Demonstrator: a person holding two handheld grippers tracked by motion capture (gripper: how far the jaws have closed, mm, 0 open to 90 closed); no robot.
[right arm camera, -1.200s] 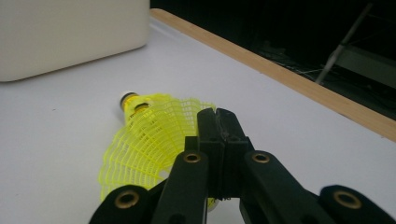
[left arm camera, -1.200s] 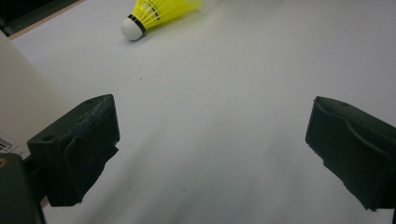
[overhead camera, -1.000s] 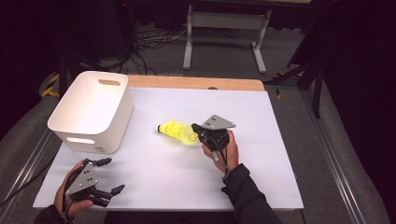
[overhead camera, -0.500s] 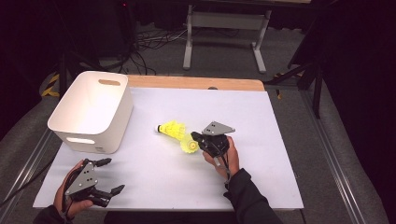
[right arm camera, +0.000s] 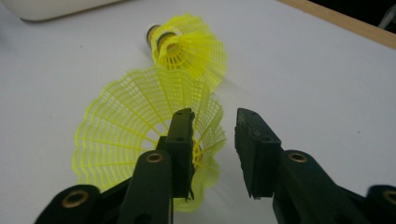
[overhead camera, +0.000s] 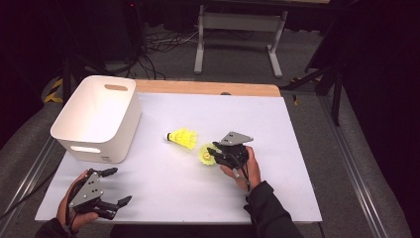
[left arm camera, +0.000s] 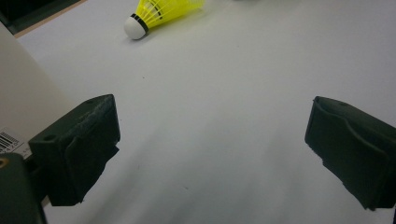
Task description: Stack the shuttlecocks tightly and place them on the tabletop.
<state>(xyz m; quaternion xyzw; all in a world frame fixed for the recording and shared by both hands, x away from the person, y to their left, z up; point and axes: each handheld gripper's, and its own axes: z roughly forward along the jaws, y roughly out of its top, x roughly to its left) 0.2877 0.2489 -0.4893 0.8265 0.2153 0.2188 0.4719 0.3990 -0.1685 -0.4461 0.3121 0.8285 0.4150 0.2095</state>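
The right gripper (right arm camera: 212,154) has just been opening: its fingers stand a little apart, one pad inside the skirt rim of the near yellow plastic mesh shuttlecock (right arm camera: 140,135) lying on the white desk (overhead camera: 297,148), just beside a second yellow shuttlecock (overhead camera: 182,138). Pulling away now could snag that mesh and drag it. The high view shows the white plastic bin (overhead camera: 99,119) and the left gripper (overhead camera: 113,187), fingers spread and empty
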